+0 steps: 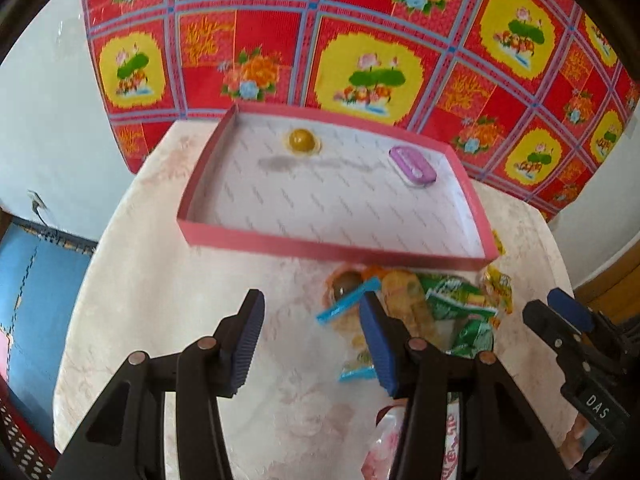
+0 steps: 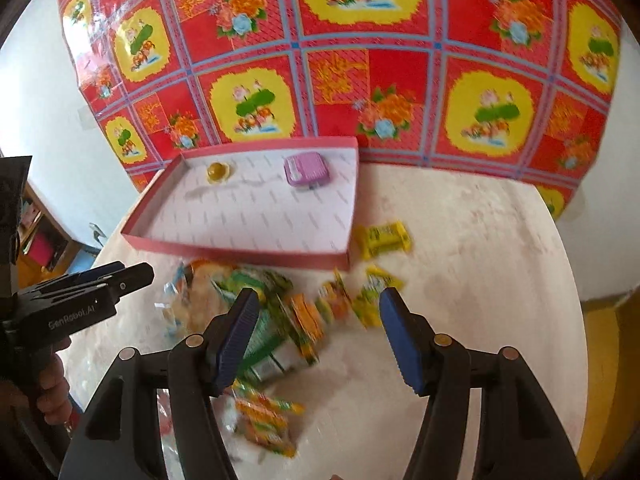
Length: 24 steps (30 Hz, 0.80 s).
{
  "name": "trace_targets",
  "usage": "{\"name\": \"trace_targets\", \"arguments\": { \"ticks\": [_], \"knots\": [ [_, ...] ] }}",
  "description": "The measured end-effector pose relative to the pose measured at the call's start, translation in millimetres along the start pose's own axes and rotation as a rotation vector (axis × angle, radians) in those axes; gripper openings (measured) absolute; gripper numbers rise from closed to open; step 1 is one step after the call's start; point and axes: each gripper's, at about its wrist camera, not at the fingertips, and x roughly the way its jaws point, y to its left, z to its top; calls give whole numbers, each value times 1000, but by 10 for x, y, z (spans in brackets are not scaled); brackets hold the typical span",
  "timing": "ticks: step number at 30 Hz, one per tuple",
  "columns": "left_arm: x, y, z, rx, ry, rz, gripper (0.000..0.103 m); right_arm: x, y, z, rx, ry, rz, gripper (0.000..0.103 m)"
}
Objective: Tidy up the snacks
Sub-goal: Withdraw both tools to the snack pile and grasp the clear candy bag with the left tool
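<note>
While both grippers' jaws gape empty, pink tray [image 1: 256, 246] holds two snacks.

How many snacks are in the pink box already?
2. A round yellow jelly cup sits near the pink box's far left corner, and a purple packet lies near its far right side. Nothing else shows inside.

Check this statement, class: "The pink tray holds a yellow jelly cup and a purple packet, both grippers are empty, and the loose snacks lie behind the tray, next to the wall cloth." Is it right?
One detail is wrong. The loose snacks lie in front of the pink tray, on the side nearer the grippers, not behind it by the wall cloth. The right wrist view shows this. The rest stands: the yellow jelly cup and purple packet are in the tray, and the left gripper and right gripper are empty.
</note>
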Motion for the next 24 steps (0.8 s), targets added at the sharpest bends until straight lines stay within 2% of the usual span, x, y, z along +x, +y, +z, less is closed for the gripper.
{"name": "trace_targets", "arguments": {
  "ticks": [12, 19, 24],
  "knots": [
    [23, -161, -99, 24, 18, -40, 52, 1, -196, -292, 30, 54, -18, 64],
    [129, -269, -145, 41, 32, -28, 53, -1, -275, -316, 50, 57, -9, 64],
    [139, -310, -194, 53, -2, -2, 55, 21, -261, -331, 47, 64, 1, 64]
  ]
}}
